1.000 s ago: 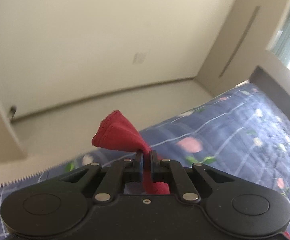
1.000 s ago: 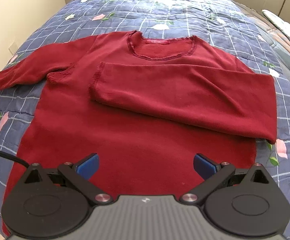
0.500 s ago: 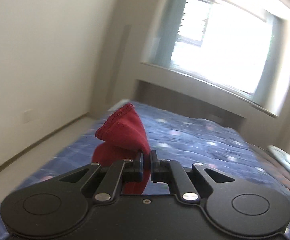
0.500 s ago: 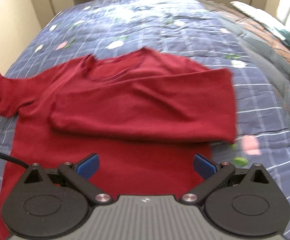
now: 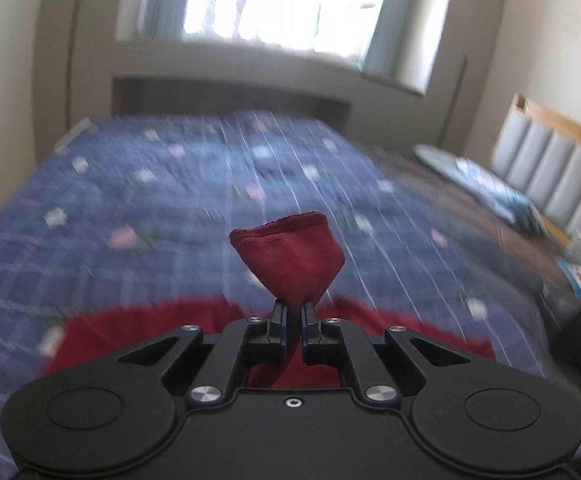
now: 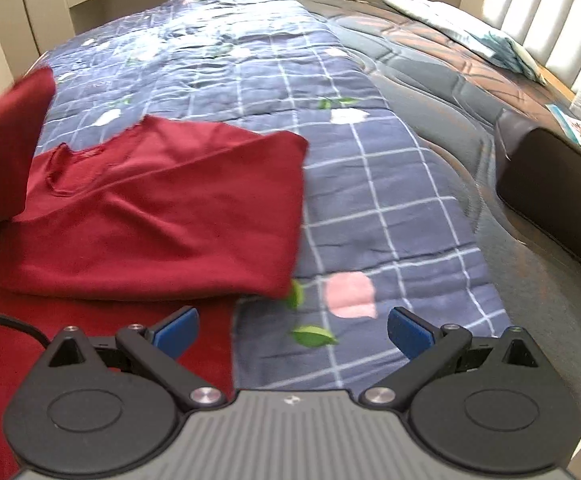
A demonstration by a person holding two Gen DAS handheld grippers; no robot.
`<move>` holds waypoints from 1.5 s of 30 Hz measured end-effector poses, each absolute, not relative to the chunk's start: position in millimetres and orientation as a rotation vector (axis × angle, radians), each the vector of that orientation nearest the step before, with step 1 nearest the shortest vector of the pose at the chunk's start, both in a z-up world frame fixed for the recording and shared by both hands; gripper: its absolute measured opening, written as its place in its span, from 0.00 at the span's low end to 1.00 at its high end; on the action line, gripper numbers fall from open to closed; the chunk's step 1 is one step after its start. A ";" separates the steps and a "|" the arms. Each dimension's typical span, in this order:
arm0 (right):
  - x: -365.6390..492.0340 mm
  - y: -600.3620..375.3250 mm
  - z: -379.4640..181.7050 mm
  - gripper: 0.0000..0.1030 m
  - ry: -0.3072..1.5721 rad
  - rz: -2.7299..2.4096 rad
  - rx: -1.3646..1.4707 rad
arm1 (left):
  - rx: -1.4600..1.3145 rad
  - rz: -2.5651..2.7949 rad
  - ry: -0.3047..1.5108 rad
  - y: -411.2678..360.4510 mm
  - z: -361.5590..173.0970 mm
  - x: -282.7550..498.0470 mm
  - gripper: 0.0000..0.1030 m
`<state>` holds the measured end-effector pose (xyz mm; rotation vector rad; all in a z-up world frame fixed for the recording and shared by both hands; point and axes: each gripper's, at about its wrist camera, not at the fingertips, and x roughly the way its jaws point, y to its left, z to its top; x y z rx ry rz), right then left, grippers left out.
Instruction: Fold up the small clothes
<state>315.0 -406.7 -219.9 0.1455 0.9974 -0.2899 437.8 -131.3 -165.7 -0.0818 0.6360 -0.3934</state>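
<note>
A bedroom with a bright window (image 5: 290, 0) at 12 o'clock and a padded headboard (image 5: 550, 160) at 3 o'clock frames the blue checked floral quilt (image 6: 370, 184) that serves as the folding surface. The red long-sleeved top (image 6: 162, 208) lies flat on it, filling the 9 o'clock half of the right wrist view, with 1 sleeve already laid across the chest. The left gripper (image 5: 293, 312) has its jaws pinched tight on the cuff (image 5: 290, 260) of the other sleeve, which fans out above the fingertips; that lifted sleeve shows as a red blur at 9 o'clock in the right view. The right gripper (image 6: 292, 330) hovers with blue pads (image 6: 176, 330) spread wide, empty, over the garment's edge at 6 o'clock. To do this fold well, I judge the cuff should travel across the chest toward 3 o'clock, kept taut, then be lowered parallel to the first sleeve before release. The free gripper could pin the shoulder so the body does not drag
</note>
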 end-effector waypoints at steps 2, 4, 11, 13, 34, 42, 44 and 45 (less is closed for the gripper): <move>314.6 -410.3 -221.8 1.00 1.002 -0.287 0.150 | -0.068 -0.411 0.684 -137.3 -181.8 436.0 0.06; 315.4 -412.2 -222.3 1.00 1.002 -0.279 0.149 | -0.045 -0.419 0.730 -144.9 -195.2 432.8 0.07; 327.5 -412.2 -220.1 1.00 0.992 -0.241 0.129 | -0.051 -0.435 0.828 -152.0 -217.9 421.7 0.16; 332.3 -411.3 -219.4 1.00 0.988 -0.231 0.127 | -0.047 -0.442 0.844 -152.4 -219.6 418.2 0.20; 439.9 -301.5 -226.5 1.00 0.960 0.132 0.166 | -0.193 0.070 0.957 -45.4 -224.0 380.4 0.98; 459.3 -266.0 -250.8 1.00 1.028 0.070 0.076 | -0.230 0.204 0.951 -9.7 -221.5 376.6 0.99; 456.6 -266.5 -254.8 1.00 1.034 -0.003 0.033 | -0.230 0.212 0.949 -6.8 -222.0 374.5 0.99; 453.1 -269.3 -255.4 1.00 1.032 -0.024 0.025 | -0.228 0.214 0.950 -6.6 -222.7 373.8 0.99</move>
